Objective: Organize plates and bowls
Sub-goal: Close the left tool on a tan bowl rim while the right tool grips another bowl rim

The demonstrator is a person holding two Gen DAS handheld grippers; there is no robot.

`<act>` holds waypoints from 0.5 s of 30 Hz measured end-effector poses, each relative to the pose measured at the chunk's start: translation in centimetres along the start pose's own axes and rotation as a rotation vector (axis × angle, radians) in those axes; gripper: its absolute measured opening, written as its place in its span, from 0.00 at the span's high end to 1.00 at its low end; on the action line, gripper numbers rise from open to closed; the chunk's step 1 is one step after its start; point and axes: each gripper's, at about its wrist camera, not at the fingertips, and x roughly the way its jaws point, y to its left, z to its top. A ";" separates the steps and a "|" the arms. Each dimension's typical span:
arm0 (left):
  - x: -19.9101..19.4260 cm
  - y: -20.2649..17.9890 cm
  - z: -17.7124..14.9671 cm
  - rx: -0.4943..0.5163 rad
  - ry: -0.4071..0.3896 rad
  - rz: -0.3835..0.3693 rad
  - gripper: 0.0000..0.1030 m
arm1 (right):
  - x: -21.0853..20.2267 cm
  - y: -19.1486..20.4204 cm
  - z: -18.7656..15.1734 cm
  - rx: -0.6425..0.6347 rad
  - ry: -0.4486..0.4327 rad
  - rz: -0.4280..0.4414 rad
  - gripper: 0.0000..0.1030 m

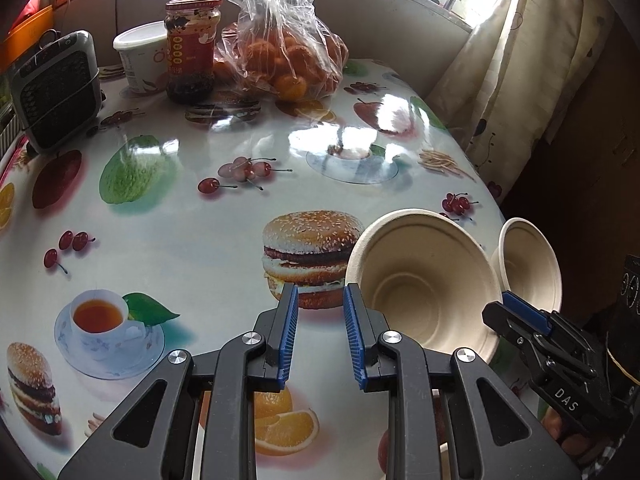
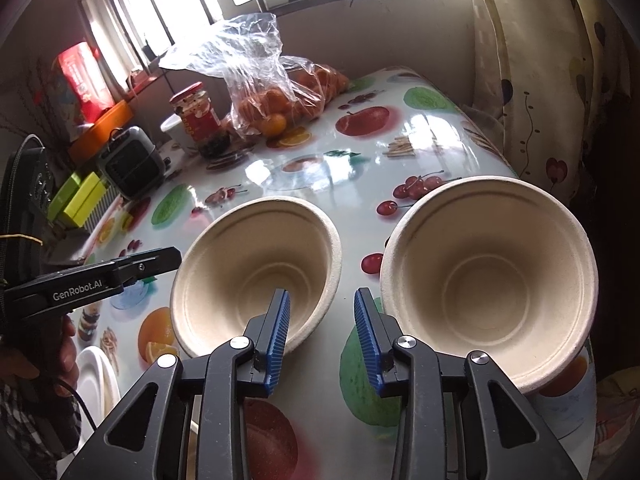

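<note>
My right gripper (image 2: 322, 334) hangs with jaws wide and empty, right over the gap between two paper bowls standing side by side on the fruit-print tablecloth (image 2: 360, 184). The left bowl (image 2: 256, 272) sits just off my left finger, the right bowl (image 2: 488, 276) just off my right finger, so either rim is a short sideways slide away. My left gripper (image 1: 320, 334), also spread and holding nothing, is farther out to the left — so this looks like the right hand's pick. A white plate (image 2: 94, 380) waits at the near-left table edge.
</note>
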 end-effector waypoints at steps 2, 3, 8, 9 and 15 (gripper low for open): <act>0.0 0.1 0.0 -0.004 -0.001 -0.004 0.76 | 0.1 0.0 0.0 0.002 0.000 0.007 0.73; -0.1 0.1 0.0 -0.008 -0.001 -0.003 0.76 | 0.0 0.0 0.1 0.003 -0.001 0.006 0.75; -0.1 0.4 0.0 -0.025 -0.002 -0.016 0.76 | 0.1 0.0 0.2 0.003 -0.003 0.008 0.82; -0.1 0.4 0.0 -0.029 -0.003 -0.018 0.76 | 0.0 0.0 0.2 0.001 -0.004 0.006 0.85; -0.1 0.5 0.1 -0.037 0.002 -0.040 0.76 | 0.0 0.1 0.2 0.005 -0.004 0.009 0.86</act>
